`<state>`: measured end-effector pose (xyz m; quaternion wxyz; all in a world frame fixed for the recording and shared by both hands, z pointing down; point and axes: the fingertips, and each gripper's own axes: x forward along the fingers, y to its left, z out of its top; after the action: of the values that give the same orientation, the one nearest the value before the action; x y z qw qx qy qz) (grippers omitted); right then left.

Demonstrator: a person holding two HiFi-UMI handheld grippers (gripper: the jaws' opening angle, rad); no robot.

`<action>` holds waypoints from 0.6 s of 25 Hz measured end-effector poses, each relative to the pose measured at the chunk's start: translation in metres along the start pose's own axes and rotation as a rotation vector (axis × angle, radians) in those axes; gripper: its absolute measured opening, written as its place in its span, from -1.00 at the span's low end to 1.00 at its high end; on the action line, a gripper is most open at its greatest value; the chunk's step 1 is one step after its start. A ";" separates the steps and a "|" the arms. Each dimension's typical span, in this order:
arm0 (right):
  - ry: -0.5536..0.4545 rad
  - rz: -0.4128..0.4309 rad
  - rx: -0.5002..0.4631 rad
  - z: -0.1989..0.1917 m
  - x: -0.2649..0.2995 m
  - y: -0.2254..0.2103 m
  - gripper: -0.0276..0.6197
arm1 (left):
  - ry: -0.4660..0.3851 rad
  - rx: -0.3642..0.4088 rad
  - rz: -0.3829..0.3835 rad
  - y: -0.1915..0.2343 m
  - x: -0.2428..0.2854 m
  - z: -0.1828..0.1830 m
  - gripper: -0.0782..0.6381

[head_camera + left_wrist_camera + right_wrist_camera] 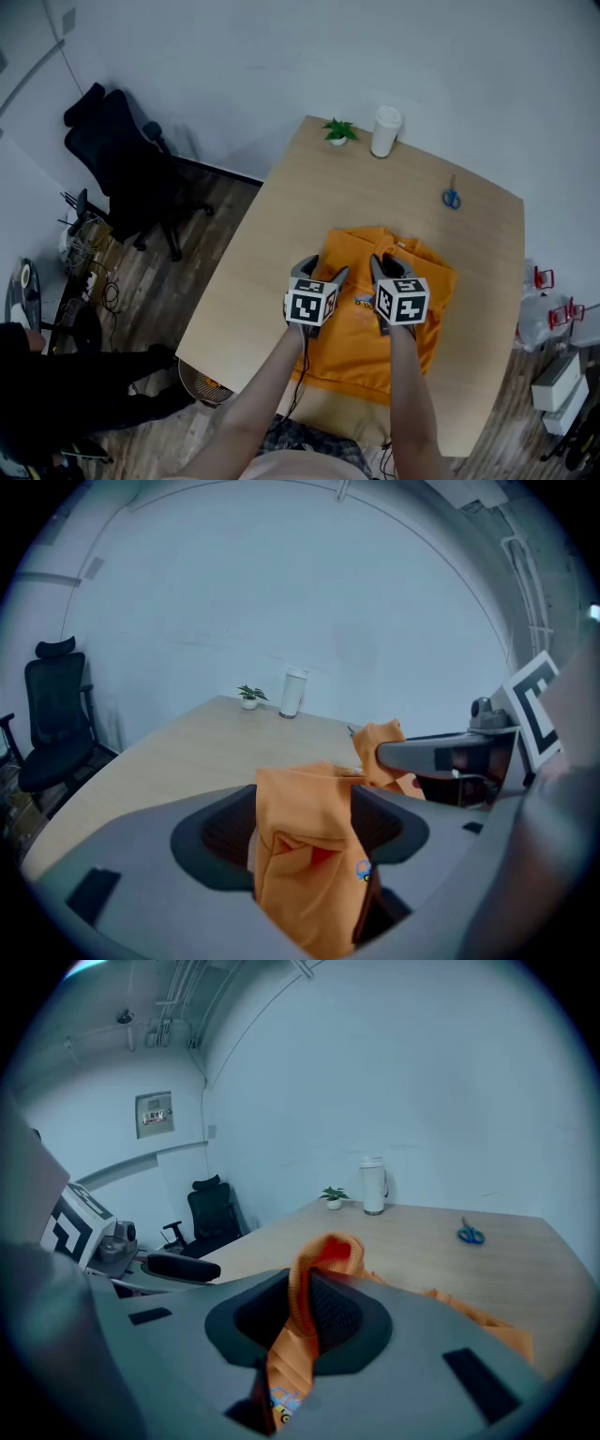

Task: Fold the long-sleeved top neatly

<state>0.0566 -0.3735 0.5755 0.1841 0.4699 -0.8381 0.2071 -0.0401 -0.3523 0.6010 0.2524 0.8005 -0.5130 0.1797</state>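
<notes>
The orange long-sleeved top (398, 333) lies partly folded on the wooden table (272, 244). Both grippers hover side by side over its middle. My left gripper (323, 274) is shut on a thick bunch of the orange top (305, 855), which stands up between its jaws in the left gripper view. My right gripper (387, 268) is shut on a ribbed edge of the top (314, 1283), lifted off the table. From the left gripper view, the right gripper (441, 757) shows close by at the right, with orange cloth hanging from it.
At the table's far edge stand a small potted plant (339, 131) and a white cup (385, 130). Blue scissors (452, 198) lie at the far right. A black office chair (122, 169) stands on the floor to the left.
</notes>
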 end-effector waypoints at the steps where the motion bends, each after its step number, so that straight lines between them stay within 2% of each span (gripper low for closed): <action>1: 0.009 0.013 -0.007 -0.002 0.007 0.006 -0.73 | 0.000 -0.005 0.007 0.004 -0.001 -0.001 0.10; 10: 0.149 0.080 -0.033 -0.041 0.055 0.030 -0.70 | 0.013 -0.032 0.051 0.035 -0.011 -0.015 0.10; 15: 0.148 0.106 -0.008 -0.046 0.065 0.034 -0.65 | 0.023 -0.045 0.066 0.043 -0.013 -0.021 0.10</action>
<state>0.0006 -0.3790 0.6413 0.2364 0.4076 -0.8466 0.2473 -0.0850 -0.3449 0.6202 0.2701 0.7751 -0.5403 0.1855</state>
